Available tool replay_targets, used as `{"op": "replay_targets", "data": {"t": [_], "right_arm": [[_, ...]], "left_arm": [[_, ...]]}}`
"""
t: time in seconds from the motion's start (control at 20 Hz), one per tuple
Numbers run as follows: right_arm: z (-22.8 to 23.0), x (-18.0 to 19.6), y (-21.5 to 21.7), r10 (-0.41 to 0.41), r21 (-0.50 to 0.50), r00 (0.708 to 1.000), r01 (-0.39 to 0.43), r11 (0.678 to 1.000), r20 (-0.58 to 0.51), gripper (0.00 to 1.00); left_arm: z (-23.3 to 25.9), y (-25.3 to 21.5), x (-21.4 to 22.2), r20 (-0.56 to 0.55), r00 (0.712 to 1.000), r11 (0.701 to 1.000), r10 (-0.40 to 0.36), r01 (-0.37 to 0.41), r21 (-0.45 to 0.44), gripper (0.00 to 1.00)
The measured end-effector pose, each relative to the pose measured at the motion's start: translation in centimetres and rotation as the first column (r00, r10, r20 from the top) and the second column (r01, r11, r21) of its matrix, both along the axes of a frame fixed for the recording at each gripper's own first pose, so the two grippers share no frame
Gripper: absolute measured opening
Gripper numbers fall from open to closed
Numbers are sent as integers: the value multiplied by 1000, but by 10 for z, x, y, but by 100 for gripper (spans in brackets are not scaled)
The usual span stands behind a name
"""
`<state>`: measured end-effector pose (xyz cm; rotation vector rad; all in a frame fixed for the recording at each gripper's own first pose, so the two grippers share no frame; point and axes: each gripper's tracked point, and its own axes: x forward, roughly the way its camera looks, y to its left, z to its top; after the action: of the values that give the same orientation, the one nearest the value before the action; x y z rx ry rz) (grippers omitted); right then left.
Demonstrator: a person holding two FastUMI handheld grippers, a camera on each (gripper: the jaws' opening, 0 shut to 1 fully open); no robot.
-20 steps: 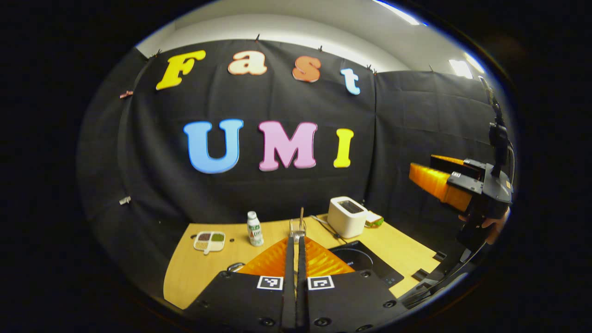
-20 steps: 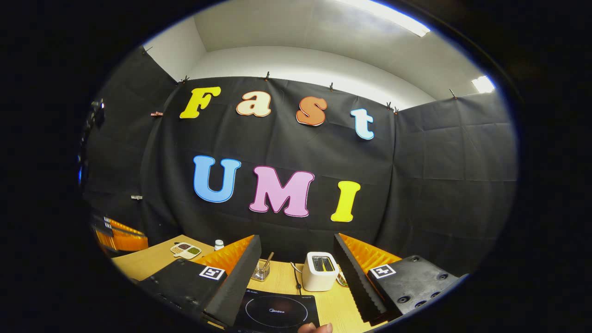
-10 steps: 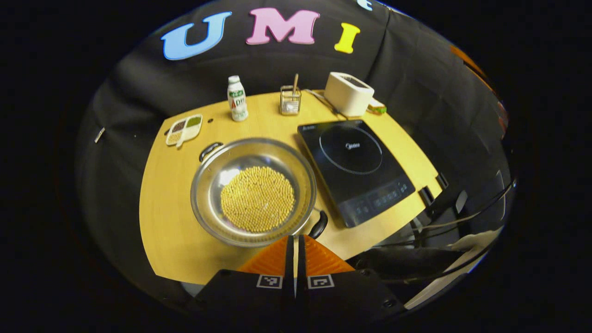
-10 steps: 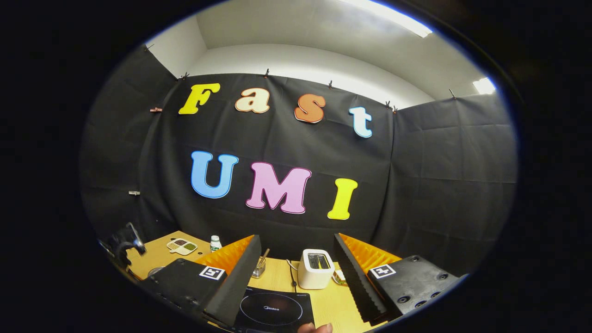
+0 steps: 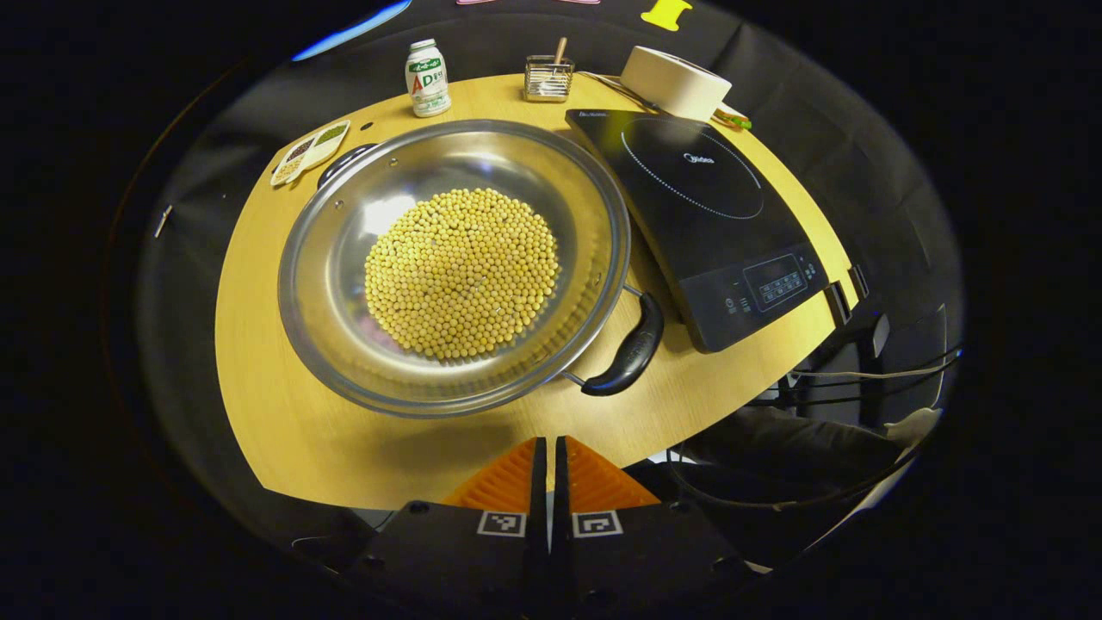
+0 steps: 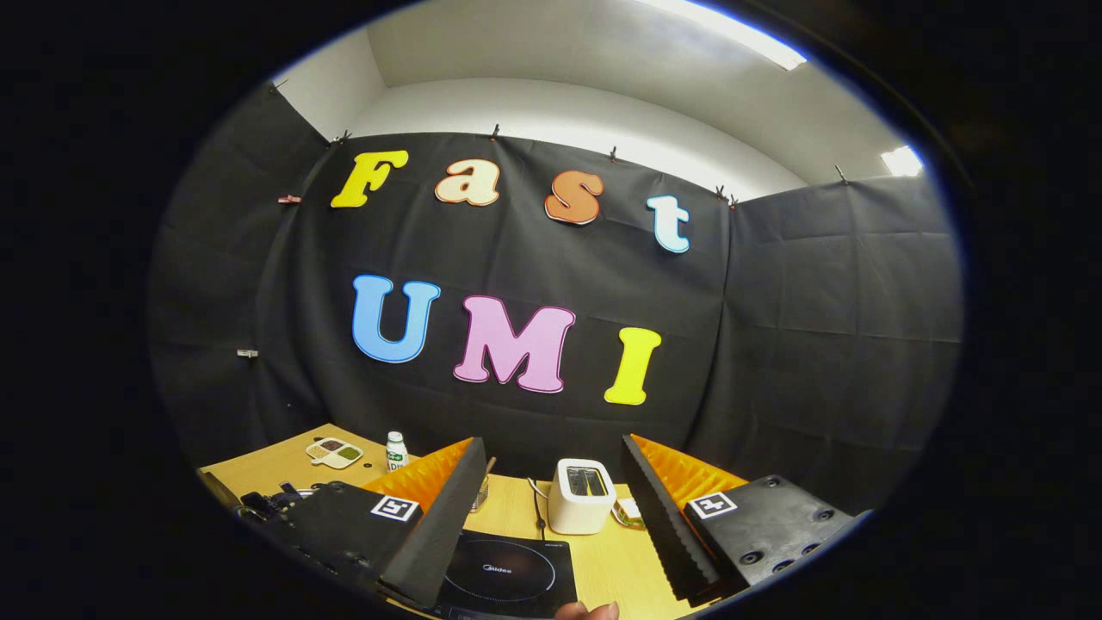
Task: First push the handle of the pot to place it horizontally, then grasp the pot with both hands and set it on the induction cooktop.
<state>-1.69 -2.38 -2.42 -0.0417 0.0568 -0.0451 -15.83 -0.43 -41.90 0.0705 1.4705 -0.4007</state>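
A wide steel pot [image 5: 344, 284] full of yellow beans sits on the wooden table, left of the black induction cooktop [image 5: 706, 207]. Its two black handles lie on a diagonal: one handle [image 5: 627, 355] at the near right, the other handle [image 5: 340, 162] at the far left. My left gripper [image 5: 548, 448] is shut and empty, hovering over the table's near edge, just short of the near handle. My right gripper [image 6: 551, 504] is open with nothing between its fingers, held high above the cooktop [image 6: 508, 581].
At the back of the table stand a small white bottle [image 5: 427, 77], a glass holder with a stick [image 5: 549, 79], a white toaster [image 5: 676, 82] and a divided dish of grains [image 5: 310, 151]. Cables and dark gear [image 5: 826, 387] hang off the table's right edge.
My left gripper has tilted down from facing the wall and dropped closer to the pot, which now looks much larger. The right gripper has hardly moved.
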Motion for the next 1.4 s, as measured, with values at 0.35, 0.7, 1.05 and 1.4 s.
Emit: {"op": "replay_targets", "data": {"t": [0.35,0.7,1.05,1.4], "right_arm": [[-10,-4,-25,-43,-14,999,42,999,-29,98],[-17,4,-51,-73,-3,996,73,997,-44,98],[-26,10,-82,-115,-3,991,115,993,-66,98],[-40,14,-112,-165,-7,982,165,986,-93,98]], "left_arm": [[-14,-14,19,4,999,998,-47,47,43,5],[-17,-48,39,9,997,997,-72,71,34,5],[-20,-78,73,30,998,998,-59,59,11,5],[-25,-97,114,74,993,994,-94,90,64,6]]}}
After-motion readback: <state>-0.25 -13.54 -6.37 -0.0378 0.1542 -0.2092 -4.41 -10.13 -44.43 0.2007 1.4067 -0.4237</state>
